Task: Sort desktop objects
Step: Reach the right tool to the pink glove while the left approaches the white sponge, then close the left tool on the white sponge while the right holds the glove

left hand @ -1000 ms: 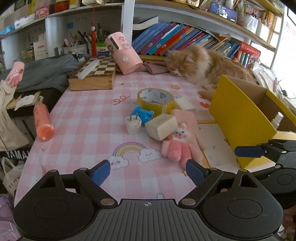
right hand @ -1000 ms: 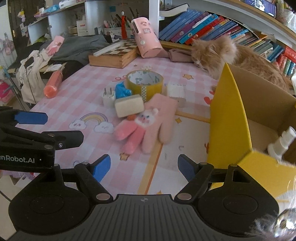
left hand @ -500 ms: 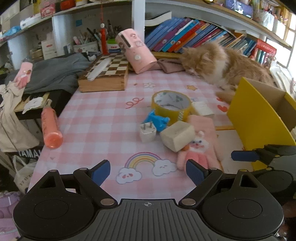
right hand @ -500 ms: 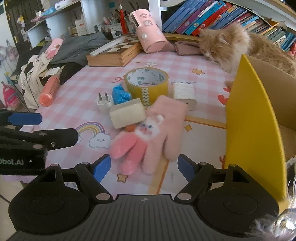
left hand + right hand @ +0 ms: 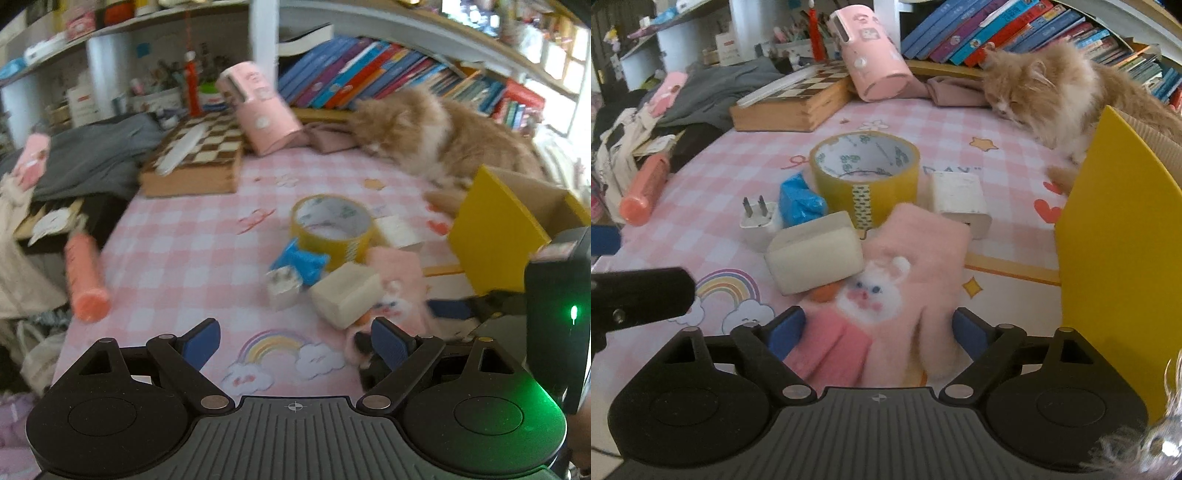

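Note:
A pink bunny glove (image 5: pixel 886 291) lies on the pink checked cloth. My right gripper (image 5: pixel 877 334) is open, its blue fingertips either side of the glove's finger end. Behind the glove sit a cream block (image 5: pixel 814 256), a white plug (image 5: pixel 757 221), a blue packet (image 5: pixel 799 199), a yellow tape roll (image 5: pixel 864 166) and a white charger (image 5: pixel 958 199). My left gripper (image 5: pixel 295 341) is open and empty above the rainbow print, left of the glove (image 5: pixel 399 280). The right gripper's body (image 5: pixel 554 295) shows at the right edge of the left wrist view.
A yellow cardboard box (image 5: pixel 1115 236) stands at the right. A ginger cat (image 5: pixel 1045 88) lies behind it. A chessboard box (image 5: pixel 798 99) and a pink holder (image 5: pixel 871 62) sit at the back. An orange tube (image 5: pixel 644 190) lies at the left table edge.
My right gripper has moved forward and down until its open fingers straddle the glove. My left gripper has shifted left, with motion blur.

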### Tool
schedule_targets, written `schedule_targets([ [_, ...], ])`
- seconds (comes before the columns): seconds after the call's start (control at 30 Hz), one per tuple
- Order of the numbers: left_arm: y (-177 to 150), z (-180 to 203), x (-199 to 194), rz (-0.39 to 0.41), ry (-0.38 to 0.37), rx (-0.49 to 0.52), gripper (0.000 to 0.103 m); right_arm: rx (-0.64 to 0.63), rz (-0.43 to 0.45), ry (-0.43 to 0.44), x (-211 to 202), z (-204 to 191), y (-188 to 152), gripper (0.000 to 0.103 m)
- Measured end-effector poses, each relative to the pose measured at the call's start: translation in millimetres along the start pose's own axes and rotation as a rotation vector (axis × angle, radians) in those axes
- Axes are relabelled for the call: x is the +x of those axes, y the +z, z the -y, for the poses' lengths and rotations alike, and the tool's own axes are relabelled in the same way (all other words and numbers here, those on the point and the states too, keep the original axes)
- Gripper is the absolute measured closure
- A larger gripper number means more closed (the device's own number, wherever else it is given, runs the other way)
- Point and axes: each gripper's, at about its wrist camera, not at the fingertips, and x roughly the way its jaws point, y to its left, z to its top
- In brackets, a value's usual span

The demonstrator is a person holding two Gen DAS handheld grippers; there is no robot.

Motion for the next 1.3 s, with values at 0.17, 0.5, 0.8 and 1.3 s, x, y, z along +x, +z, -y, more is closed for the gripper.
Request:
schedule_targets([
  [0.17,11.0,11.1,11.8,-0.002,-0.064,0.055,0.018,-0.113,0.027,0.066,-12.7,-4.3,-9.4,0.074],
  [0.5,13.4,22.4,55.4,-0.086,-0.103,0.095,0.025,-0.143,-0.017,0.074,-34.9,3.5,-28.3,0.082],
  [0.8,8.1,29.0,78.0,-0.103,-0.099,0.100,0.038,-0.151,-0.011,0.070,-35.9,2.2,-31.2,0.081],
  [1.3,-4.3,-0.8,35.3,-0.061,-0.146,-0.008,0.060,-0.139,-0.010,0.062,-36.4,2.1,-31.0,0.081],
])
